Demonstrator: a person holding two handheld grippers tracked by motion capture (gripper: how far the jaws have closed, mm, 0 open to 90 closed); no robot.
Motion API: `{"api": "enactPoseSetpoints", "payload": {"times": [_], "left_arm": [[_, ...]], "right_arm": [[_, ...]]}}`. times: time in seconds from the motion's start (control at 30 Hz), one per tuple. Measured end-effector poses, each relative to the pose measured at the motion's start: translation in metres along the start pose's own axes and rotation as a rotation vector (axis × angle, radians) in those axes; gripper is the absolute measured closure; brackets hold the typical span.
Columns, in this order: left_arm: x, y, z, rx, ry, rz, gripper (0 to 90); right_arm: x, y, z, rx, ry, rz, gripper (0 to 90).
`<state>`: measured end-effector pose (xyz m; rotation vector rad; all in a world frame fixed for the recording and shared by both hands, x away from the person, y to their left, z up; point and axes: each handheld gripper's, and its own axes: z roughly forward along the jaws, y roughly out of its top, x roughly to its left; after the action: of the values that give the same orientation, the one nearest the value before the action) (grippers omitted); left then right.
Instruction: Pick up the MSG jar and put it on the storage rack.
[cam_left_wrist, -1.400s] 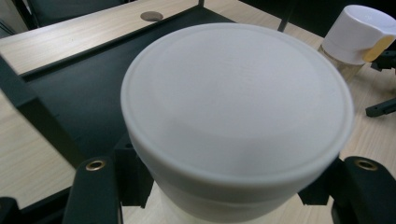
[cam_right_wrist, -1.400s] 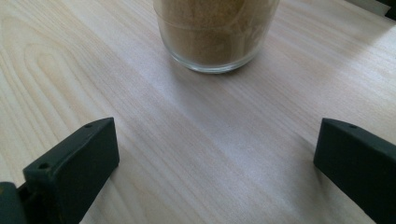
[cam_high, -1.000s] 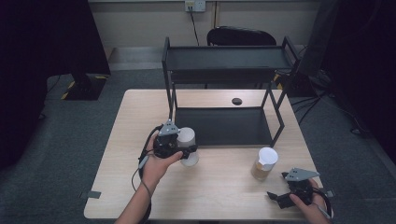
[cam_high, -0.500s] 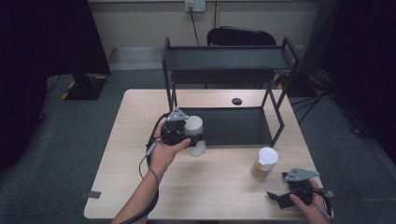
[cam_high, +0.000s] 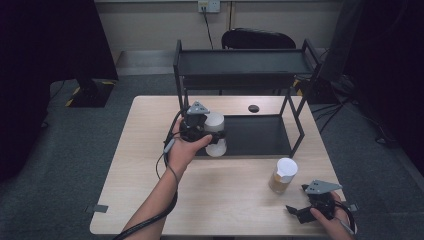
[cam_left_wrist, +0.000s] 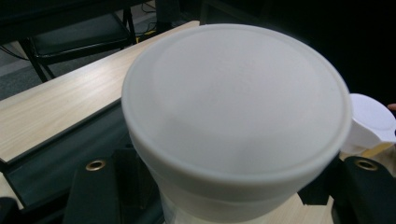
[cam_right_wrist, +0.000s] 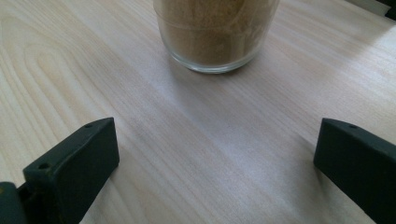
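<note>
White-lidded jar (cam_high: 215, 134) clenched in left gripper (cam_high: 210, 137), at the shelf's (cam_high: 260, 135) nine o'clock edge | step: carrying, likely toward lower shelf | next: set it upright | right gripper (cam_high: 300, 212) released, brown-filled jar (cam_high: 283, 175) at twelve o'clock.

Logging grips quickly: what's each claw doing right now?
Left claw: closed on the white-lidded jar, lifted by the black shelf.
Right claw: open, empty, resting near the brown-filled jar.

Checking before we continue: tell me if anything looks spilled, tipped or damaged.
Nothing stands out. The left tool holds a white-lidded jar upright by the shelf; the other jar stands upright on the table, lid on, no spill visible.
</note>
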<state>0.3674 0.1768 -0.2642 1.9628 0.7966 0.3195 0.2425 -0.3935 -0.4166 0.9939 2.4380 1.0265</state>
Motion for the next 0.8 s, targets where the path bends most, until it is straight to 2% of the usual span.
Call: {"api": "enactPoseSetpoints", "payload": {"times": [0.13, 0.27, 0.37, 0.63, 0.8], "left_arm": [[-0.001, 0.007, 0.0, 0.0, 0.009, 0.001, 35.5], [0.001, 0.015, -0.002, -0.013, 0.004, -0.017, 35.5], [-0.001, 0.025, -0.004, -0.011, 0.02, -0.003, 35.5], [-0.004, 0.05, -0.012, -0.02, 0.03, 0.003, 35.5], [-0.006, 0.058, -0.016, -0.023, 0.033, 0.002, 35.5]], "right_arm": [[0.0, 0.0, 0.0, 0.0, 0.0, 0.0, 0.0], [0.0, 0.0, 0.0, 0.0, 0.0, 0.0, 0.0], [0.0, 0.0, 0.0, 0.0, 0.0, 0.0, 0.0], [0.0, 0.0, 0.0, -0.002, -0.001, 0.0, 0.0], [0.0, 0.0, 0.0, -0.001, 0.0, 0.002, 0.0]]}}
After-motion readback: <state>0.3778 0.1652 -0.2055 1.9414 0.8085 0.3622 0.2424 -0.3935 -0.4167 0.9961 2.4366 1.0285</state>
